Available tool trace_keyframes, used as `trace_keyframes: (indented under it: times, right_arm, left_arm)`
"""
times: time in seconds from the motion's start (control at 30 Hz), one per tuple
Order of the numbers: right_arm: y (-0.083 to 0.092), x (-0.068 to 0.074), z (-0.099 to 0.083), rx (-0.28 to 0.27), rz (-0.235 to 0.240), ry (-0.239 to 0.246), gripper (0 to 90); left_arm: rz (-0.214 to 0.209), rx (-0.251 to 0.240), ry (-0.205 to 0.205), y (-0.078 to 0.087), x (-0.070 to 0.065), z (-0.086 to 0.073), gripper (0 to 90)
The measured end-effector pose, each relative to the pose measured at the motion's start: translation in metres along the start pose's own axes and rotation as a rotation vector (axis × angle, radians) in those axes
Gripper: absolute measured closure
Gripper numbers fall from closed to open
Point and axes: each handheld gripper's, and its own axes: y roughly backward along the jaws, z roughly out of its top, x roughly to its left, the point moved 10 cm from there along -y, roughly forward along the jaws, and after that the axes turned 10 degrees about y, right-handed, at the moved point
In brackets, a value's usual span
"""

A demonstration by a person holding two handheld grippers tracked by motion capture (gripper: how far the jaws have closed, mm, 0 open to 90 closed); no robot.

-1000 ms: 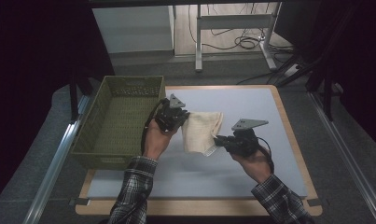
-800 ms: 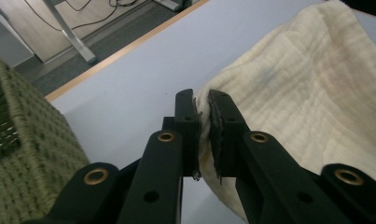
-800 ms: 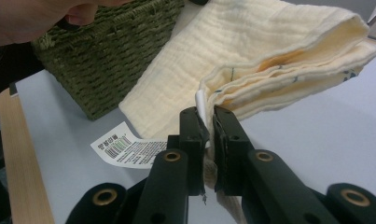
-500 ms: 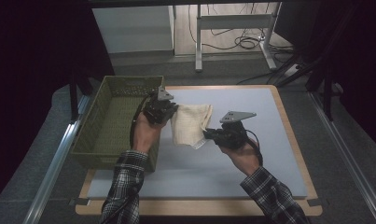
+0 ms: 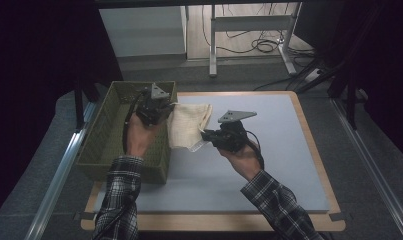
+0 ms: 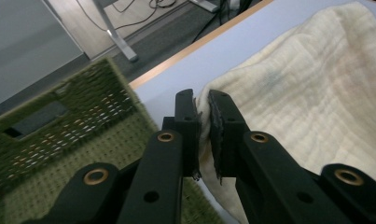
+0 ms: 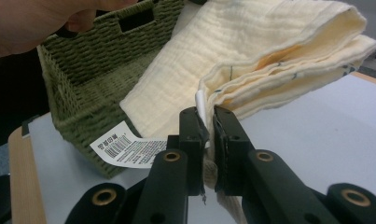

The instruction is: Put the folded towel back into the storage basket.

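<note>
A folded cream cloth (image 5: pixel 188 125) hangs between my two grippers, just right of the green woven basket (image 5: pixel 100 150). My left gripper (image 5: pixel 161 111) is shut on the cloth's edge (image 6: pixel 205 116) at the basket's right rim. My right gripper (image 5: pixel 205 136) is shut on a lower corner of the cloth (image 7: pixel 206 119), beside its white label. In the right gripper view the cloth (image 7: pixel 251 56) stretches up and away, with the basket (image 7: pixel 92 60) behind it and a barcode tag (image 7: pixel 125 149) on the basket's wall.
The basket stands on the left part of a pale blue mat (image 5: pixel 279 165) on a wooden board (image 5: pixel 319 155). Metal rails (image 5: pixel 54 185) run along both sides. Desk legs and cables (image 5: pixel 259 45) lie on the floor beyond the table.
Both grippers have carried the cloth to the left, toward the basket. The left gripper now sits over the basket's right rim.
</note>
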Motion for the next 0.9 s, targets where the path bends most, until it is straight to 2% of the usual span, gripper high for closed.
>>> trace_keyframes:
  times: [0.2,0.43,0.67,0.9]
  right_arm:
    - [-0.014,0.008,0.015,-0.014,0.017,-0.001,82.7]
    - [-0.034,0.022,0.034,-0.024,0.04,0.011,82.5]
    - [-0.06,0.039,0.047,-0.018,0.075,0.012,82.4]
    - [-0.095,0.061,0.05,0.013,0.11,0.025,82.4]
  left_arm:
    - [0.033,-0.01,0.01,0.016,0.019,0.004,82.6]
    - [0.079,-0.012,0.027,0.032,0.044,0.001,82.7]
    - [0.132,0.015,0.041,0.043,0.071,-0.014,82.7]
    - [0.173,0.056,0.061,0.046,0.097,-0.039,82.6]
